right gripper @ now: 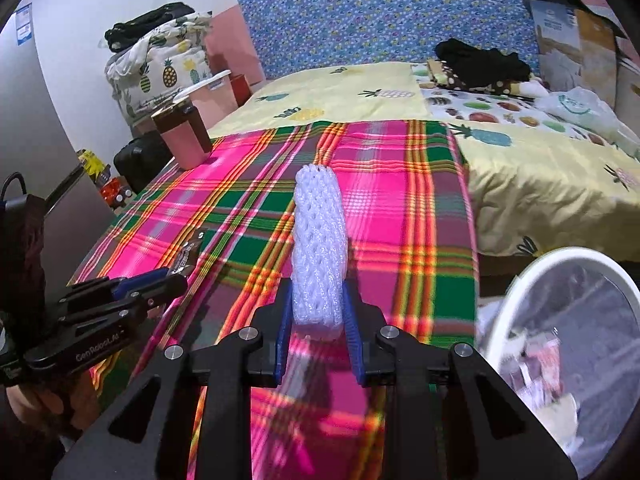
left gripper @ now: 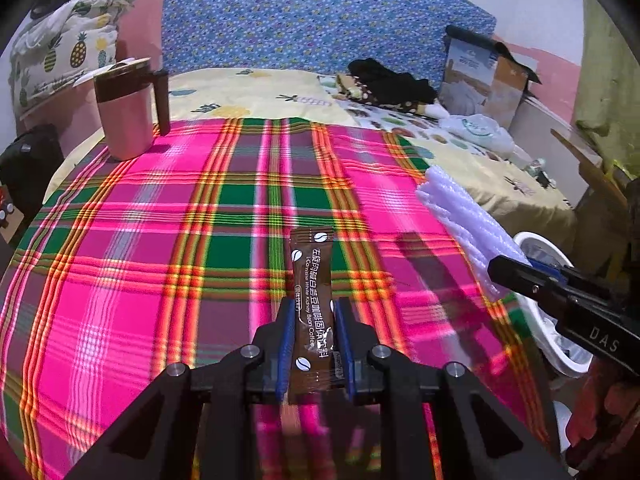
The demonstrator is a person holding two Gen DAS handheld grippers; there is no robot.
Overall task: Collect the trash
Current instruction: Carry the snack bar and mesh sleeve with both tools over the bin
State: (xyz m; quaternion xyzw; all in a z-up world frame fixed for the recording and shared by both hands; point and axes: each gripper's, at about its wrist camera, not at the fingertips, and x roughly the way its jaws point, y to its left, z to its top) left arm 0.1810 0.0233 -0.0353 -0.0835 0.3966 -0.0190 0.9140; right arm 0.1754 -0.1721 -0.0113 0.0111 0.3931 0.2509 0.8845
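Note:
My left gripper (left gripper: 316, 306) is shut on a brown coffee sachet (left gripper: 312, 280), which sticks out forward above the plaid cloth (left gripper: 160, 240). My right gripper (right gripper: 318, 292) is shut on a white foam net sleeve (right gripper: 319, 232) that stands up between its blue pads. The right wrist view has the left gripper (right gripper: 172, 278) at the left edge with the sachet (right gripper: 186, 256) in it. In the left wrist view the right gripper (left gripper: 500, 270) comes in from the right with the foam net (left gripper: 460, 220). A white bin (right gripper: 520, 280) with a clear liner and scraps inside stands off the bed's right edge.
A pink mug with a brown lid (left gripper: 126, 120) stands at the cloth's far left corner. Beyond the cloth lie a yellow pineapple sheet (left gripper: 248, 92), dark clothes (left gripper: 392, 80), a plastic bag (left gripper: 480, 132) and a cardboard box (left gripper: 484, 76). The bin's rim (left gripper: 536, 240) shows at right.

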